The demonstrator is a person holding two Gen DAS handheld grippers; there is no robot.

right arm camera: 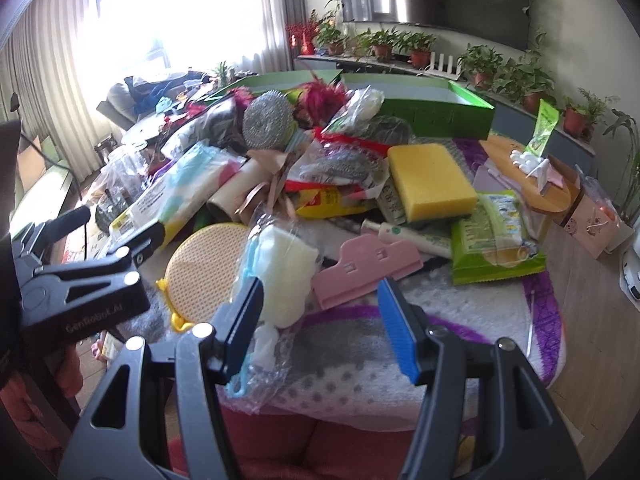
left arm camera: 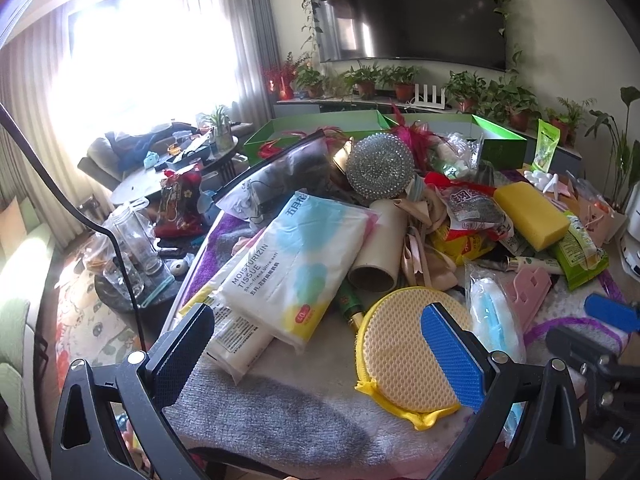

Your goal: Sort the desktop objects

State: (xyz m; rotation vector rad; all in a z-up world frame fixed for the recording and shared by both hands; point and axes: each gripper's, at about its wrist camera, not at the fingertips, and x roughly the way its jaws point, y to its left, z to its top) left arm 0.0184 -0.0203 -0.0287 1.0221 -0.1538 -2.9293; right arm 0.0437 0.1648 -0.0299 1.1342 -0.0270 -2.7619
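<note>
A heap of household items covers the towel-covered table (left arm camera: pixel 280 412). My left gripper (left arm camera: pixel 316 314) stands open over the front edge with nothing between its pads. Just ahead of it lie a tissue pack (left arm camera: pixel 296 256) and a round yellow scrubber (left arm camera: pixel 400 348). My right gripper (right arm camera: pixel 320 286) is half open. A clear bag with a white puff and something blue inside (right arm camera: pixel 284 276) lies against its left finger (right arm camera: pixel 240 328), and the jaws are not closed on the bag. A pink clip (right arm camera: pixel 360 272) lies just beyond the fingertips.
Behind lie a yellow sponge (right arm camera: pixel 432 180), a steel scourer (right arm camera: pixel 268 120), a cardboard tube (left arm camera: pixel 380 248), a green packet (right arm camera: pixel 496 236) and a lotion tube (right arm camera: pixel 416 236). Two green boxes (left arm camera: pixel 312 128) (right arm camera: pixel 432 116) stand open at the back. Glass jars (left arm camera: pixel 132 240) stand left, below the table.
</note>
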